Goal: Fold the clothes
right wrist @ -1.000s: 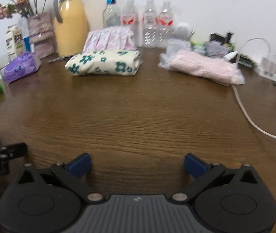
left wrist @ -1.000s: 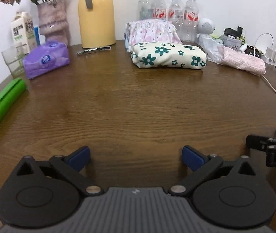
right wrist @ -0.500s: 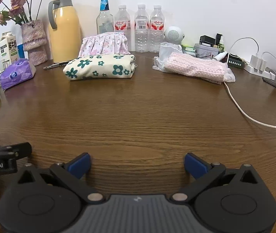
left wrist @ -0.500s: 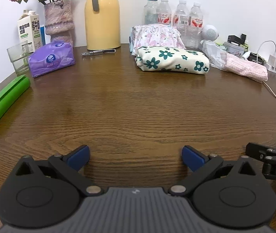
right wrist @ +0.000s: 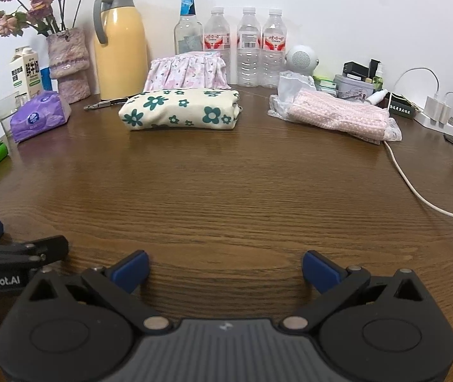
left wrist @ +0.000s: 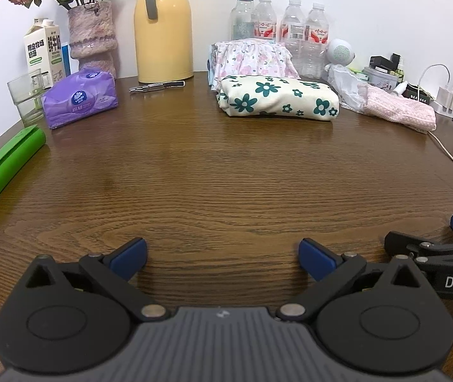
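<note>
Both tongs, left (left wrist: pixel 222 251) and right (right wrist: pixel 225 265), gape empty over bare table (right wrist: pixel 226 191) (folded floral garment (right wrist: pixel 180 109) far back).

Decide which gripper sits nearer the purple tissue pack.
Left. The left gripper has the purple tissue pack ahead on its left; for the right gripper the pack lies further left, beyond the left gripper.

I am looking at a lived-in home. A wooden desk (left wrist: pixel 226 184) against a plain white wall carries a yellow thermos jug (left wrist: pixel 163 31), a milk carton (left wrist: pixel 43 49), dried flowers in a vase (left wrist: pixel 92 36), a tissue pack (left wrist: pixel 80 102), water bottles (right wrist: pixel 248 51), folded clothes (right wrist: pixel 180 109) and a phone charger (right wrist: pixel 438 109).
</note>
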{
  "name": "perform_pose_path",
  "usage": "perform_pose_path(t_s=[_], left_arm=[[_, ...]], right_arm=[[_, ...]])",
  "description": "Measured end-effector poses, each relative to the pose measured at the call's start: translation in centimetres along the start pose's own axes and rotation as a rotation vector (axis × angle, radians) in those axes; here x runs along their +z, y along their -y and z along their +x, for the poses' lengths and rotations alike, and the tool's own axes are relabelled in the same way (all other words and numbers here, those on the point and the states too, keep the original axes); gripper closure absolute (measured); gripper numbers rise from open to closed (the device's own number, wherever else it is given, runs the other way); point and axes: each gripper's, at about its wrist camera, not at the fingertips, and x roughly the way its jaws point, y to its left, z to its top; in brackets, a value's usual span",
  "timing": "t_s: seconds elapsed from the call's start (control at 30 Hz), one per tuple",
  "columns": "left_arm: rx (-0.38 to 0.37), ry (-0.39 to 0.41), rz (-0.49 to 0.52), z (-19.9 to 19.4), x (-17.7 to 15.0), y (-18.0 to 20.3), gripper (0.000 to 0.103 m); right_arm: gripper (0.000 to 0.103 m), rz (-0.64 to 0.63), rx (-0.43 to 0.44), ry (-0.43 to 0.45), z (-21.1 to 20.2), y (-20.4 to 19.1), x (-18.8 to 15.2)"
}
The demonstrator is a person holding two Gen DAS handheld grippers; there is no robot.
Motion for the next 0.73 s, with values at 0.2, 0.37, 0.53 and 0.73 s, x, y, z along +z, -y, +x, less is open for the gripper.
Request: perform_pose_path(t_s=[0.2, 0.37, 0.53, 0.73], left_arm=[[0.001, -0.001, 0.0, 0.02, 0.03, 0.11, 0.0], [0.001, -0.001, -0.001, 0.01, 0.01, 0.04, 0.0], [0.001, -0.001, -0.001, -0.02, -0.02, 0.06, 0.0], [0.001, -0.001, -0.001, 0.0, -0.02, 0.03, 0.0]], right_arm=[[0.0, 0.016, -0.014, 0.001, -0.15, -0.17, -0.14], [0.0, 0.023, -0.023, 0.001, -0.13, -0.18, -0.13], [0.0, 0.023, -0.023, 0.001, 0.01, -0.12, -0.01], [0.0, 0.024, -0.023, 0.001, -0.01, -0.11, -0.03]])
